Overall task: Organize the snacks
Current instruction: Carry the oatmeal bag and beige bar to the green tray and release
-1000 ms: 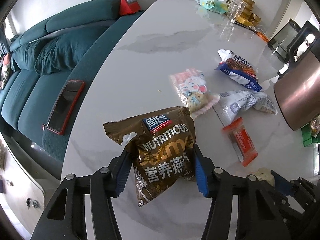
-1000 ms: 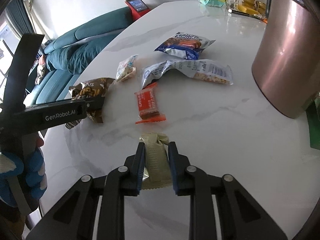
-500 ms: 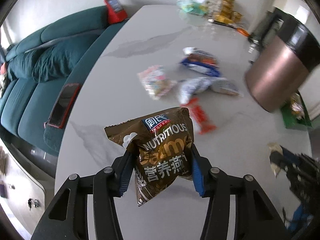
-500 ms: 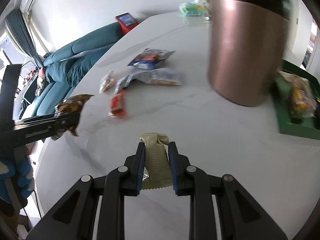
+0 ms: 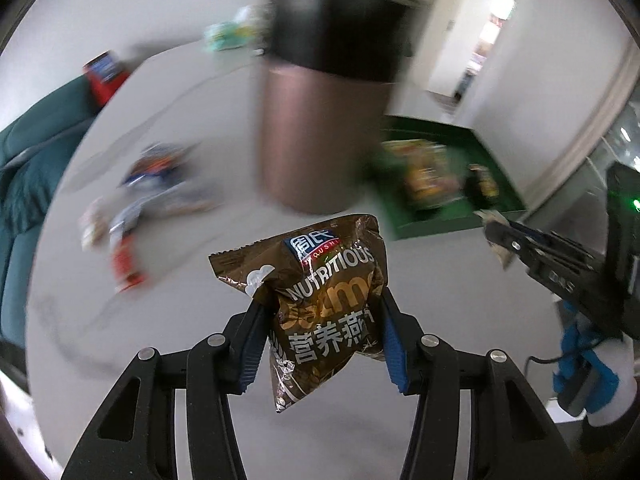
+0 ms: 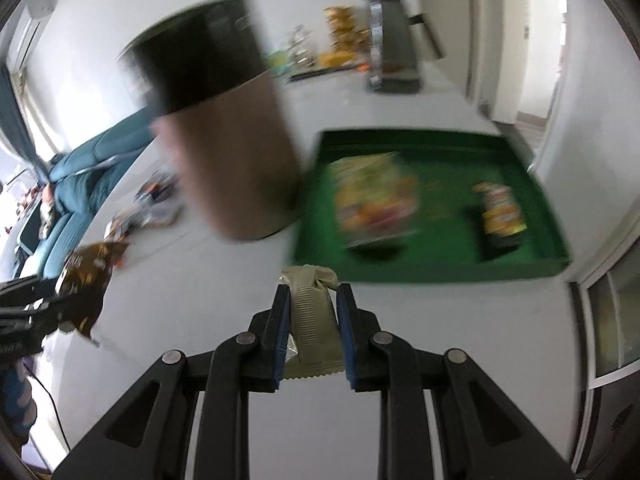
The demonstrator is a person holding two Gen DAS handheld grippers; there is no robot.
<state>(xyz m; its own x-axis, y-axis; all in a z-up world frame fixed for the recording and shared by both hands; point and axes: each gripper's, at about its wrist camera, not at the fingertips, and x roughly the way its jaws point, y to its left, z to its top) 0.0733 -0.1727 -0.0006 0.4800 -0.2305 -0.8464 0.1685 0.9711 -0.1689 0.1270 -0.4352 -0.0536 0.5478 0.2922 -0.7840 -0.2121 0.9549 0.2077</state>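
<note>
1. Two grippers each grip a snack above the desk [image 5: 460, 300].
2. Left gripper [image 5: 322, 334] pinches the brown oatmeal packet [image 5: 320, 300] between its pads.
3. Right gripper [image 6: 313, 330] is clamped on the beige bar [image 6: 314, 320], near the green tray [image 6: 440, 272].

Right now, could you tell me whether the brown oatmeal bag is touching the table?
Apart. The left wrist view shows the brown oatmeal bag hanging between the pads, above the table.
</note>
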